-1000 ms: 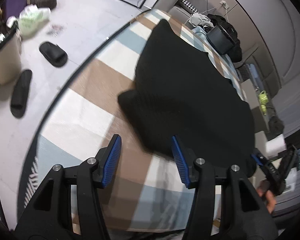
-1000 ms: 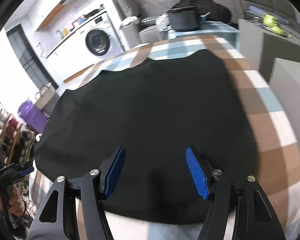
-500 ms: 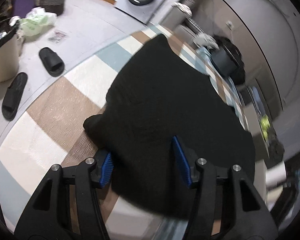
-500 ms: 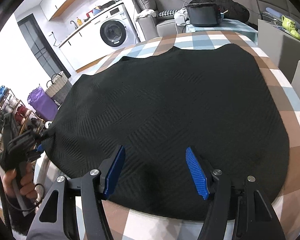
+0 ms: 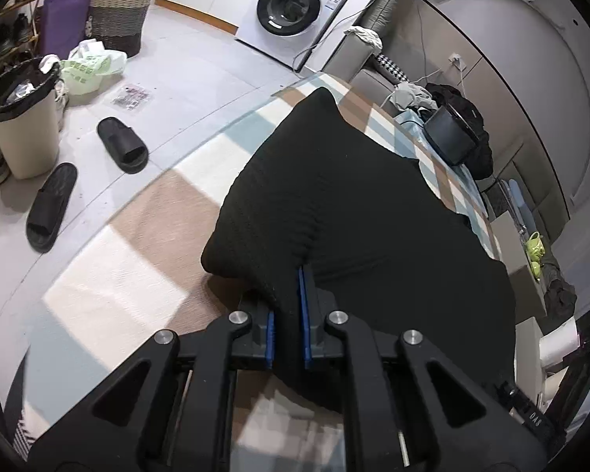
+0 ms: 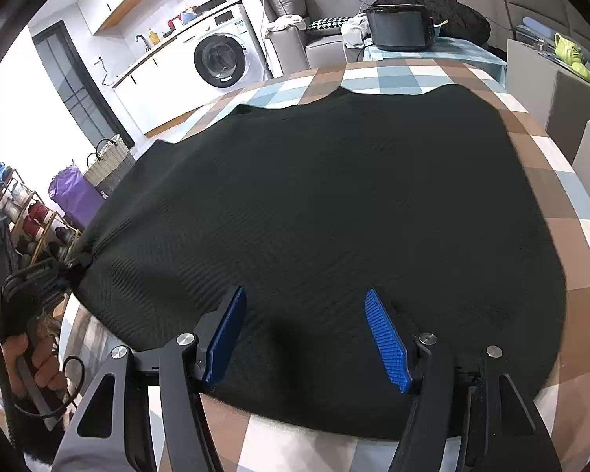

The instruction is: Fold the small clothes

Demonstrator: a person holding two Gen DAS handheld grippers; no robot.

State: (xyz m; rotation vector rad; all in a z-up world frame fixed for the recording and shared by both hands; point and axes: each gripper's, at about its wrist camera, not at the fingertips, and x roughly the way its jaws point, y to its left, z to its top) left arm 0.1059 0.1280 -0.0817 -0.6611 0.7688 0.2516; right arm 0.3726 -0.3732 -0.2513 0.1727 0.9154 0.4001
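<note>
Left gripper (image 5: 286, 316) has just snapped shut: a sec ago its pads were wide apart short of the cloth, now they're pinched together on the near-left corner of the black top (image 5: 354, 204), fabric bunched up btwn the blue pads. So the grab is made on that side, first step of the fold looks done.

Right gripper (image 6: 306, 338) hasn't changed, jaws spread wide, hovering over the near hem of the top (image 6: 326, 196), nothing in them yet. I'd say it needs to drop & pinch the hem before any lift.

Further out, the top lies spread flat over the checked table (image 6: 578, 236), covering most of it, far edge wavy near the table's back. At far left the left hand (image 6: 27, 358) shows, wrapped round its gripper handle at the corner.

Beyond: washer (image 6: 224, 59), slippers (image 5: 86, 185) on the floor, bin (image 5: 23, 126).
</note>
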